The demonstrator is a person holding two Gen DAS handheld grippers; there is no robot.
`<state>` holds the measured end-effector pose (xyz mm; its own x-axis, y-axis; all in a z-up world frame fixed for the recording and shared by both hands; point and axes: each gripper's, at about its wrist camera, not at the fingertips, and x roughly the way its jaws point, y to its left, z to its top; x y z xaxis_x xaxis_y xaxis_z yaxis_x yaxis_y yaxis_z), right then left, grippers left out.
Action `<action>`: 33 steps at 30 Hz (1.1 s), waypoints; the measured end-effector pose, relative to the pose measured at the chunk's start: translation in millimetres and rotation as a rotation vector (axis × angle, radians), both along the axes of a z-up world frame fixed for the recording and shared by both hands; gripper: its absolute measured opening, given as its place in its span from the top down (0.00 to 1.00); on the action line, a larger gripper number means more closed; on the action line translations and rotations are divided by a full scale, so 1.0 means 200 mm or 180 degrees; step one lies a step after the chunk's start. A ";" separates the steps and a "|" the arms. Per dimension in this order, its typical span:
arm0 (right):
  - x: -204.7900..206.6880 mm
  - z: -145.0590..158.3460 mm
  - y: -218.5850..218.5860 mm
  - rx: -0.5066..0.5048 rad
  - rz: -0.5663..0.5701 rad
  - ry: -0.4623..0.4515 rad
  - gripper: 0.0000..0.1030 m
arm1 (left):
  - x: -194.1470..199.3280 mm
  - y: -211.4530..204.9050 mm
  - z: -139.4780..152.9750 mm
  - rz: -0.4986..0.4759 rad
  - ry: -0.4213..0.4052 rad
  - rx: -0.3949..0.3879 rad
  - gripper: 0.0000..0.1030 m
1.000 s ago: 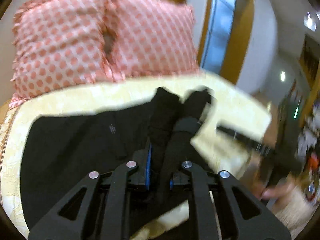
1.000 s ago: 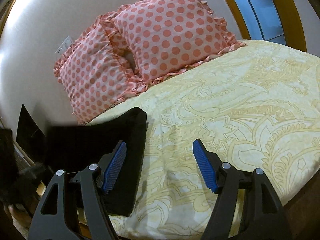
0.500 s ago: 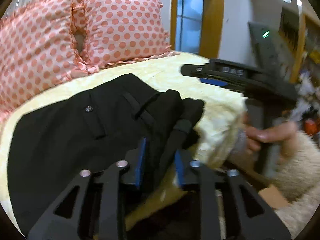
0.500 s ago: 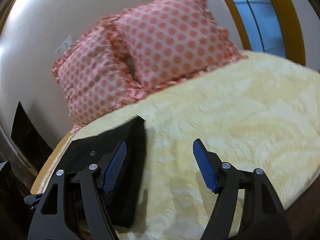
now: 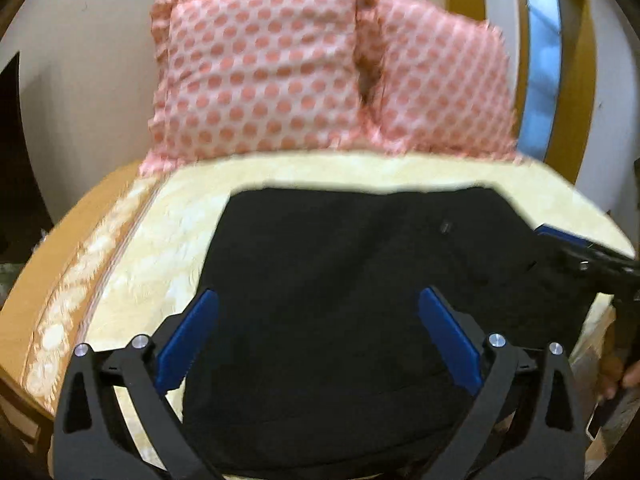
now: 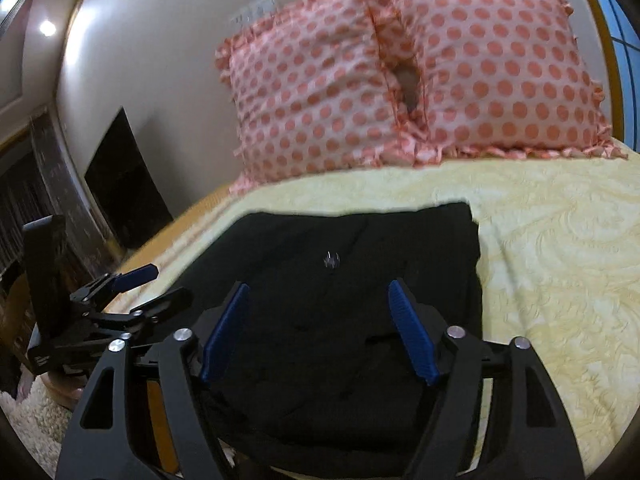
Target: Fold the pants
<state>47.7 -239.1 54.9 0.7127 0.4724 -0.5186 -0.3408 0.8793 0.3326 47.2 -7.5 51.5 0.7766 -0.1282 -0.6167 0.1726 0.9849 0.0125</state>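
Observation:
The black pants (image 5: pixel 360 280) lie folded flat on the yellow bedspread (image 5: pixel 168 232), near the bed's front edge. My left gripper (image 5: pixel 316 300) is open and empty above the near part of the pants. My right gripper (image 6: pixel 320 292) is open and empty over the same pants (image 6: pixel 340 300), whose button (image 6: pixel 331 260) shows ahead of it. The left gripper also shows in the right wrist view (image 6: pixel 132 280), at the left. The right gripper's tip shows in the left wrist view (image 5: pixel 580 252), at the right edge.
Two pink polka-dot pillows (image 6: pixel 400 80) lean on the wall at the head of the bed. Bare yellow bedspread (image 6: pixel 560 280) spreads to the right of the pants. The wooden bed edge (image 5: pixel 48 260) runs on the left. A window (image 5: pixel 540 60) stands at the far right.
My left gripper has let go of the black cloth it held, opened, and now faces the pillows. The pants now lie flat. My right gripper has swung left over the pants.

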 end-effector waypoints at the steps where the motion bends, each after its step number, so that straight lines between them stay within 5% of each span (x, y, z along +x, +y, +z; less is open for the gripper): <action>1: 0.01 -0.04 0.00 -0.0044 -0.0006 0.0125 0.22 | -0.02 0.01 -0.03 0.0006 0.0083 -0.0001 0.02; 3: 0.01 -0.08 -0.02 -0.0080 0.0046 0.0182 0.22 | -0.03 0.03 -0.11 -0.0014 0.0285 -0.0099 0.02; 6: 0.01 -0.06 -0.04 -0.0077 0.0144 0.0265 0.22 | -0.05 0.04 -0.14 -0.0090 0.0087 0.0009 0.02; 12: 0.19 0.05 -0.28 0.0625 -0.0138 0.0460 0.20 | -0.07 0.09 -0.13 -0.0191 -0.0023 -0.0200 0.02; 21: 0.52 -0.06 -0.33 0.0499 -0.0256 0.1082 0.21 | -0.07 0.08 -0.14 -0.0217 -0.0091 -0.0168 0.02; 33: 0.59 -0.11 -0.37 0.0554 -0.0148 0.1106 0.42 | -0.06 0.07 -0.15 -0.0231 -0.0151 -0.0164 0.02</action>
<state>166.6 -313.3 33.4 0.5312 0.5459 -0.6479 -0.1427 0.8115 0.5667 34.6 6.2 22.1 0.7923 -0.2159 -0.5706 0.2440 0.9694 -0.0280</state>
